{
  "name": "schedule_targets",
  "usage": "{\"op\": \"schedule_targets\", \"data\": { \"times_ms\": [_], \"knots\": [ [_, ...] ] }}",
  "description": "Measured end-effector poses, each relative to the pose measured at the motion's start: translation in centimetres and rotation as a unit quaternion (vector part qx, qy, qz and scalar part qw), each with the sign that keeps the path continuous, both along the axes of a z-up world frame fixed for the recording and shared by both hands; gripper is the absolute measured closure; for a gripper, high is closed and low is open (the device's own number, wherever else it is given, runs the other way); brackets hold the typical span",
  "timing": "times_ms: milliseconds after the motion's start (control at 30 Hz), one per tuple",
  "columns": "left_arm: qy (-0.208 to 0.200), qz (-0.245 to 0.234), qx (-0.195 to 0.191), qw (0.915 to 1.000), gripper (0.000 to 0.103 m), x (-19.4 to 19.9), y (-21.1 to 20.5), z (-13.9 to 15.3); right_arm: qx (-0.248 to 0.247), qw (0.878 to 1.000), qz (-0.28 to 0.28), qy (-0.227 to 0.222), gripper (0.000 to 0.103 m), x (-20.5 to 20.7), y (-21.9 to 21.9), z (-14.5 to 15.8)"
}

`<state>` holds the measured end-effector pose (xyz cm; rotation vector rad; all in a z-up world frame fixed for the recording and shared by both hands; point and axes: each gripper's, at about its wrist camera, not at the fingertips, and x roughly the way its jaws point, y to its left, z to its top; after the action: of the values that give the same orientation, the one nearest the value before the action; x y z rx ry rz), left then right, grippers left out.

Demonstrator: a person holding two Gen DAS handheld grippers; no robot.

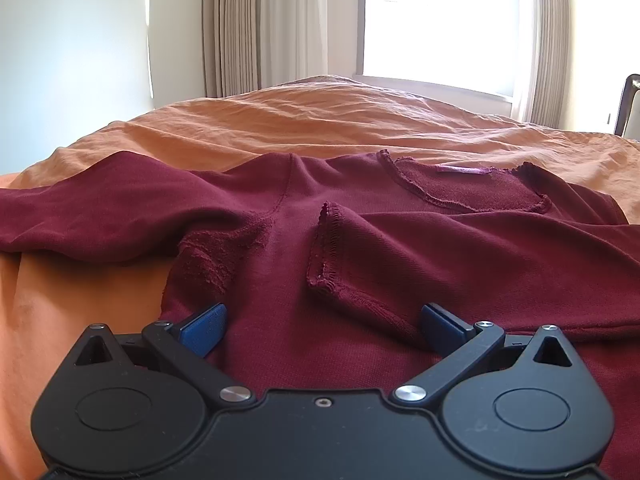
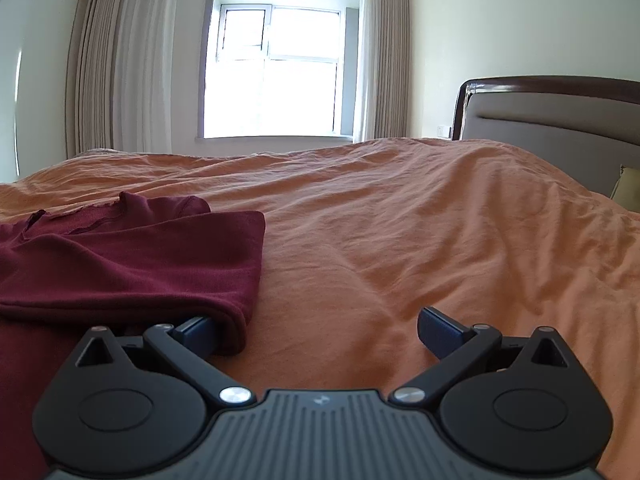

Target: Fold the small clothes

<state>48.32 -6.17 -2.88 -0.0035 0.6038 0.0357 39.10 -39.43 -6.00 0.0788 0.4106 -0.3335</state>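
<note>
A dark red long-sleeved top (image 1: 360, 248) lies spread on the orange bedspread (image 1: 304, 120), neckline away from me. One sleeve (image 1: 460, 264) is folded across its body, the other sleeve (image 1: 80, 216) stretches out to the left. My left gripper (image 1: 324, 326) hovers open just over the lower body of the top, blue pads wide apart. In the right wrist view the top's folded right edge (image 2: 160, 264) lies at the left. My right gripper (image 2: 318, 332) is open beside it, its left pad tucked under the fold's corner, its right pad over bare bedspread (image 2: 440, 232).
A wide stretch of rumpled bedspread runs to the right and far side. A padded headboard (image 2: 552, 120) with a dark wood frame stands at the right, a yellowish pillow (image 2: 628, 188) beside it. Curtains (image 2: 116, 64) and a bright window (image 2: 276, 68) fill the far wall.
</note>
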Motion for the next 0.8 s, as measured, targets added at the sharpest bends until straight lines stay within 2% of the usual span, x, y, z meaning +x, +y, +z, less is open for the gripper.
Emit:
{"op": "schedule_targets", "data": {
  "times_ms": [167, 300, 433, 533, 633, 800],
  "knots": [
    [0.000, 0.000, 0.002, 1.0000, 0.000, 0.0, 0.0, 0.0, 0.042, 0.999, 0.011, 0.018, 0.000, 0.2, -1.0, -0.3],
    [0.002, -0.002, -0.009, 1.0000, 0.000, 0.1, 0.2, 0.2, 0.091, 0.993, 0.037, 0.062, 0.000, -0.6, -1.7, 0.1],
    [0.033, -0.032, -0.083, 0.9955, 0.000, 0.3, 2.8, 2.4, 0.109, 0.989, 0.070, 0.075, 0.000, -3.1, -1.7, 1.3],
    [0.029, -0.028, -0.122, 0.9917, 0.000, -0.9, 5.4, 4.4, 0.106, 0.989, 0.079, 0.067, 0.000, -5.4, -0.7, 2.1],
    [0.013, -0.015, -0.111, 0.9937, 0.000, -2.7, 8.5, 6.2, 0.115, 0.987, 0.102, 0.042, 0.000, -7.7, 0.8, 2.9],
    [-0.015, 0.069, -0.050, 0.9962, 0.000, -5.4, 15.9, 8.4, 0.100, 0.981, 0.166, 0.008, 0.000, -9.5, 4.8, 4.3]
  ]
}}
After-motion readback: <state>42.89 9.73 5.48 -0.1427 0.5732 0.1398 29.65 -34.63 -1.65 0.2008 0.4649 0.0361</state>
